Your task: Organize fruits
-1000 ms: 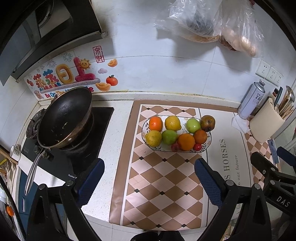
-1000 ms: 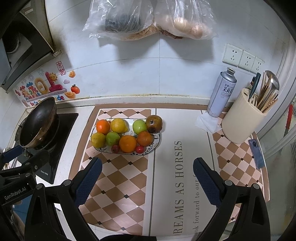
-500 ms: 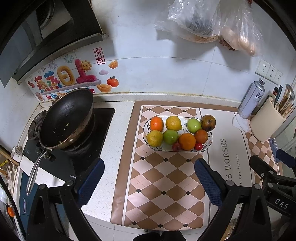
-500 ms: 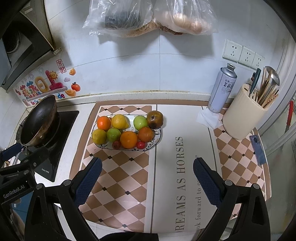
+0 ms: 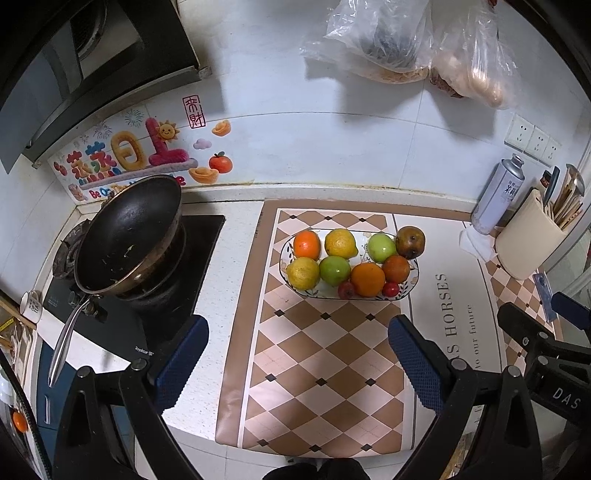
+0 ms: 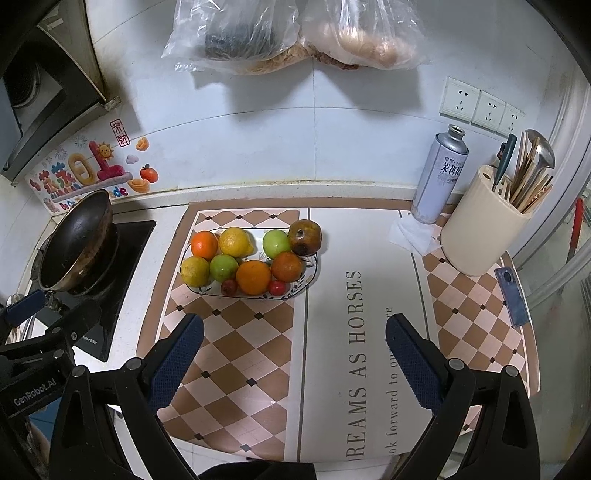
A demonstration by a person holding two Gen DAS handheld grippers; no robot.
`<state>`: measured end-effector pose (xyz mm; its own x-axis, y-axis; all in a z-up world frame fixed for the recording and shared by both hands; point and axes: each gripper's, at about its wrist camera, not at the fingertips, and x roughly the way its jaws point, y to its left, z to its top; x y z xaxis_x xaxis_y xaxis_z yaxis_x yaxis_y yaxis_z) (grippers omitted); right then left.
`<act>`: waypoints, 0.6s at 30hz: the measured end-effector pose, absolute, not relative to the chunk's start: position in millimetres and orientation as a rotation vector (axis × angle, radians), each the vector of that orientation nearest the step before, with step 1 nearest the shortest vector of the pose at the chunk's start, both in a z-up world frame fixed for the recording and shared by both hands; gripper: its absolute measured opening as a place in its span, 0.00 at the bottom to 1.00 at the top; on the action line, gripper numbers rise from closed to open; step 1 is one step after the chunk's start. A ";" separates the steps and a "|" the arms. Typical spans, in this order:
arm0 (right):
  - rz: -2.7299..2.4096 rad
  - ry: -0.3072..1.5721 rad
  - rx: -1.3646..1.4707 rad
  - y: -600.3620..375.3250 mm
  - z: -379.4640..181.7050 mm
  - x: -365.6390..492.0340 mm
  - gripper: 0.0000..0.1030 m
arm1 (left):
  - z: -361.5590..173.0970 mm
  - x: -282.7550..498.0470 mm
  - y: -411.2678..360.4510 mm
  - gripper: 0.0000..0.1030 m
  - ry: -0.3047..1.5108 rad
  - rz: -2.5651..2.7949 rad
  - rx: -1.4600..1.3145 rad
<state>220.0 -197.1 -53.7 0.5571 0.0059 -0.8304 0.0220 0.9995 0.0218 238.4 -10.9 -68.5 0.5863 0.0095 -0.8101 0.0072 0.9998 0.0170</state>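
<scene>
An oval patterned plate (image 5: 413,286) (image 6: 310,275) on the checkered mat holds several fruits: oranges (image 5: 367,279) (image 6: 253,277), lemons (image 5: 340,242) (image 6: 235,242), green apples (image 5: 381,247) (image 6: 276,243), a brown pomegranate (image 5: 410,242) (image 6: 304,237) and small red fruits (image 5: 346,290). My left gripper (image 5: 297,350) is open and empty, held above the mat in front of the plate. My right gripper (image 6: 293,349) is open and empty, also short of the plate. Each gripper shows at the edge of the other's view.
A black wok (image 5: 129,236) (image 6: 77,240) sits on the stove at left. A silver canister (image 6: 439,173), a cream utensil holder (image 6: 484,232) and a blue phone (image 6: 511,297) stand at right. Plastic bags (image 6: 295,33) hang on the tiled wall.
Both grippers have drawn back and up a little, so the plate looks slightly farther and higher in view. Nothing was grasped; the fruits have not moved.
</scene>
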 end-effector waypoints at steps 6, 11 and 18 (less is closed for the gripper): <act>-0.009 0.980 0.030 -198.3 -53.6 219.7 0.98 | -68.8 237.9 -11.1 0.97 0.944 0.005 0.022; -0.010 0.979 0.030 -198.9 -53.8 220.0 0.98 | -68.2 237.4 -12.2 0.97 0.944 0.006 0.021; -0.010 0.980 0.028 -200.4 -53.6 219.3 0.98 | -67.4 236.2 -12.4 0.97 0.945 0.013 0.011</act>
<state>219.3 -200.4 -53.6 0.5569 0.0037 -0.8305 0.0213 0.9996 0.0188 236.2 -12.4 -67.4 0.5859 0.0158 -0.8102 -0.0064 0.9999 0.0148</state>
